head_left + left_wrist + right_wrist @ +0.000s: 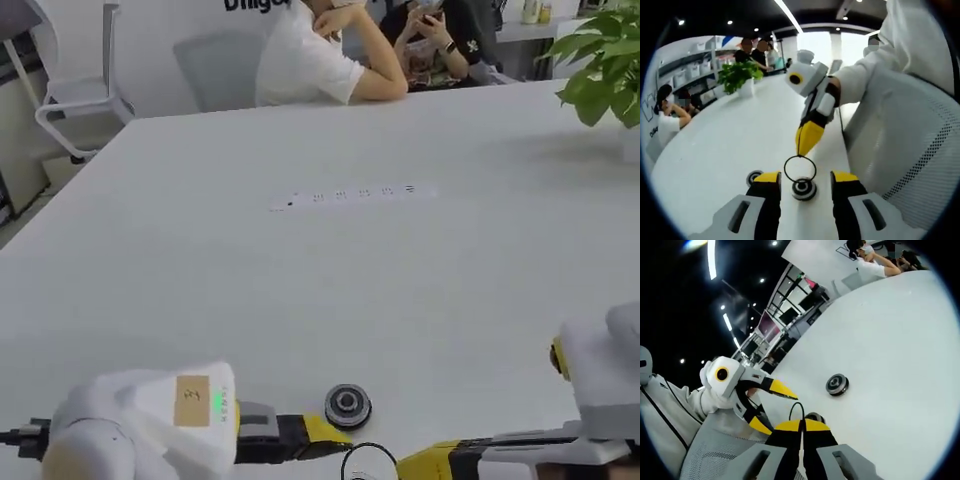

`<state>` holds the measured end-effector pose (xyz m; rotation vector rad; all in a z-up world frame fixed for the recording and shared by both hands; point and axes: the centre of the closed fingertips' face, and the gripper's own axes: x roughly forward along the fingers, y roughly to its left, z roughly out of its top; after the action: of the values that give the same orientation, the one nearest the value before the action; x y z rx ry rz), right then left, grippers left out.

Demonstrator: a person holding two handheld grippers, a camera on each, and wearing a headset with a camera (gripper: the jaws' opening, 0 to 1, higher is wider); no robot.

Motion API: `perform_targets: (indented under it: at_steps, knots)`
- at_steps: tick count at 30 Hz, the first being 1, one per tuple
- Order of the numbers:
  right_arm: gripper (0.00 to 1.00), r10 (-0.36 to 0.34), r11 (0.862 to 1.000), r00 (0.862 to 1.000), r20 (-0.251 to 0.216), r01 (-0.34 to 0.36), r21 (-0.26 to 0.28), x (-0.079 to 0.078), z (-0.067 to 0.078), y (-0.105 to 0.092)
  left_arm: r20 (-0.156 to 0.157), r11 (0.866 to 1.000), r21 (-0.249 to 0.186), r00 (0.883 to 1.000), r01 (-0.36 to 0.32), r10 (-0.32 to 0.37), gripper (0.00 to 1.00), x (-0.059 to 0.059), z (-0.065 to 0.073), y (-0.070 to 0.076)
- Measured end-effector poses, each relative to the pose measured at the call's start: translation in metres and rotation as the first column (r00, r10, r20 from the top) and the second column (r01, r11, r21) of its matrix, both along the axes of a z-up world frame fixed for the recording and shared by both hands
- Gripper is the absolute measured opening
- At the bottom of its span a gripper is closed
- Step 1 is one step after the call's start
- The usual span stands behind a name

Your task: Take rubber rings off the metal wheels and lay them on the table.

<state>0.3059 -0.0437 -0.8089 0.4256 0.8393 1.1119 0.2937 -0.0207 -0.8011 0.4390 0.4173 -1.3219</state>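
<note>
In the head view we cannot read the tan label (192, 400) on the left tool (325, 435), which lies at the near edge of the broad white bench (300, 280) beside a round black-and-silver metal wheel (348, 405), with wide bare surface stretching beyond. In the left gripper view its jaws stand wide apart either side of a second wheel (804, 188). In the right gripper view the right tool (801, 426) is clamped tight on the thin black rubber ring (796, 410), right by that wheel.
</note>
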Motion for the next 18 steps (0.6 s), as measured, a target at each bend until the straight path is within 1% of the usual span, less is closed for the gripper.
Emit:
perform_targets:
  at_steps: [3,5,7,9,12,14,15,16,17,18]
  knots:
    - [0.00,-0.002,1.000,1.000,0.023,0.002,-0.007,0.000,0.007,-0.003,0.010,1.000,-0.004,1.000,0.004,-0.004,0.52,0.001,0.011,0.003]
    - [0.00,-0.002,1.000,0.999,0.032,0.002,-0.009,0.000,0.012,-0.005,0.034,1.000,-0.008,0.999,0.005,-0.005,0.55,0.002,0.020,0.005]
    - [0.00,-0.001,1.000,0.999,0.046,0.002,-0.007,0.000,0.018,-0.006,0.038,1.000,-0.025,0.999,0.004,-0.003,0.57,0.002,0.030,0.008]
    - [0.00,0.003,1.000,0.998,0.070,-0.003,0.002,0.000,0.026,-0.006,0.051,1.000,-0.025,0.999,-0.007,0.008,0.58,0.002,0.035,0.013]
    - [0.00,0.001,1.000,0.997,0.078,-0.002,0.011,0.001,0.033,-0.009,0.048,1.000,-0.020,0.999,-0.012,0.013,0.64,-0.005,0.039,0.023]
    - [0.00,0.002,1.000,0.996,0.085,-0.003,0.018,0.001,0.038,-0.009,0.054,1.000,-0.013,0.998,-0.016,0.017,0.66,-0.007,0.039,0.028]
    - [0.00,0.001,1.000,0.996,0.088,-0.003,0.019,0.001,0.039,-0.009,0.062,1.000,0.009,0.998,-0.028,0.027,0.68,-0.008,0.039,0.036]
    - [0.00,0.002,1.000,0.996,0.091,-0.004,0.019,0.001,0.041,-0.009,0.071,0.999,0.025,0.997,-0.037,0.035,0.71,-0.008,0.037,0.041]
    - [0.00,0.004,1.000,0.996,0.094,-0.006,0.018,0.000,0.042,-0.009,0.089,0.997,0.050,0.995,-0.053,0.049,0.73,-0.007,0.036,0.050]
    - [0.00,0.006,1.000,0.995,0.097,-0.007,0.017,-0.001,0.043,-0.008,0.100,0.996,0.057,0.993,-0.063,0.057,0.76,-0.006,0.036,0.055]
